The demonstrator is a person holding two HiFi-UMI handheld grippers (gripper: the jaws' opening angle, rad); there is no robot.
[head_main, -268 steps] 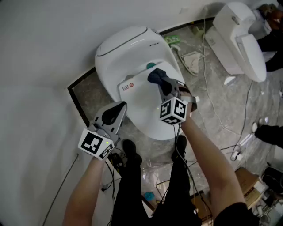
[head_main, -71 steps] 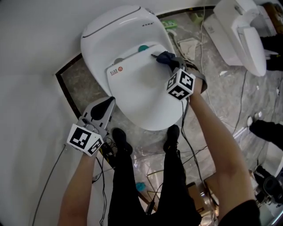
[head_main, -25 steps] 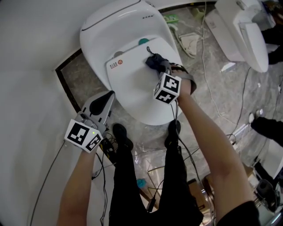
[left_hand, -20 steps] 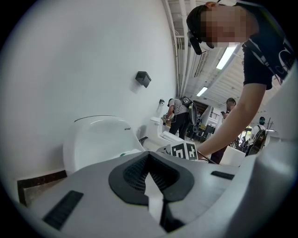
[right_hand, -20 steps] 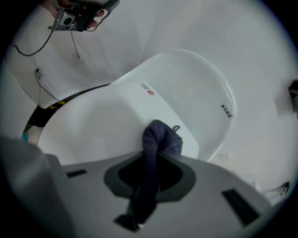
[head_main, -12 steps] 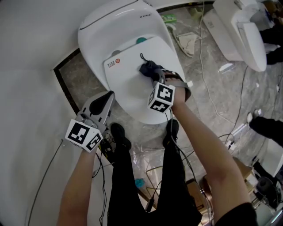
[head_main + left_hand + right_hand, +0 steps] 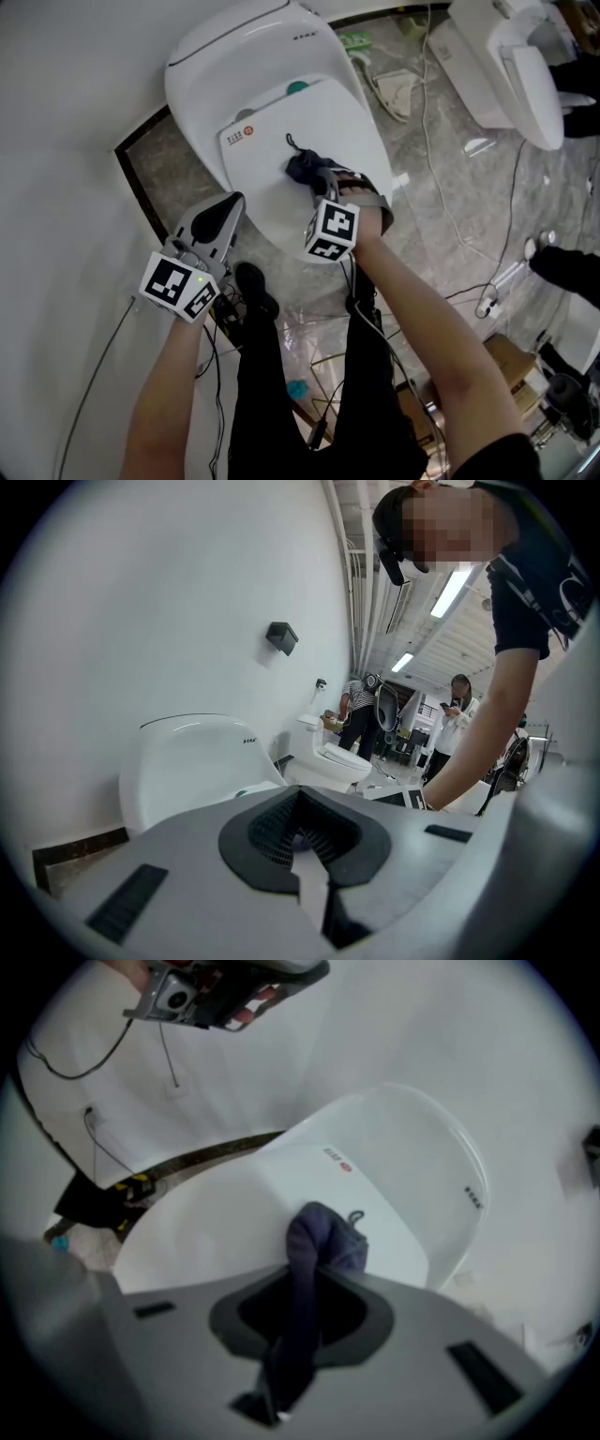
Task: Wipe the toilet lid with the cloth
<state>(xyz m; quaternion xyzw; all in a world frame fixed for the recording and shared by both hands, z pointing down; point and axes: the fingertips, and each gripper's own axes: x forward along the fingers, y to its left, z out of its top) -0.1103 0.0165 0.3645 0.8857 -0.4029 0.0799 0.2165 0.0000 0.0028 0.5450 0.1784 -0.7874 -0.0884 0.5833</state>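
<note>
Nearest the person, the left gripper point(image 7: 228, 208) hangs off the lid's front-left edge, over the floor point(image 7: 187, 178). Its own view shows its jaws pressed together on nothing, so it has no part in the wipe. Just beyond, the right gripper point(image 7: 322, 178) pinches the dark cloth point(image 7: 302, 166) between its jaws. The cloth's free bunch lies on the lid point(image 7: 272, 202) about midway across, a little toward the back. In the right gripper view the cloth point(image 7: 319, 1232) runs up out of the jaws and folds down onto the white surface.

The step in hand looks like the wipe itself, mid-stroke. Nothing shows which parts are done. I judge the next move calls for dragging the cloth with steady downward pressure, keeping the pinch firm so the bunch does not pull out. The front curve and the left half should be taken in.

The lid is bare all round the cloth, with open run to left, right and front. The front and sides fall away to the floor, so a stroke should stop at the rim. Behind, the lid ends at the hinge line on the toilet point(image 7: 234, 47), with the wall point(image 7: 66, 112) beyond. Cables point(image 7: 488, 302) and a second toilet point(image 7: 511, 56) lie well apart to the right.
</note>
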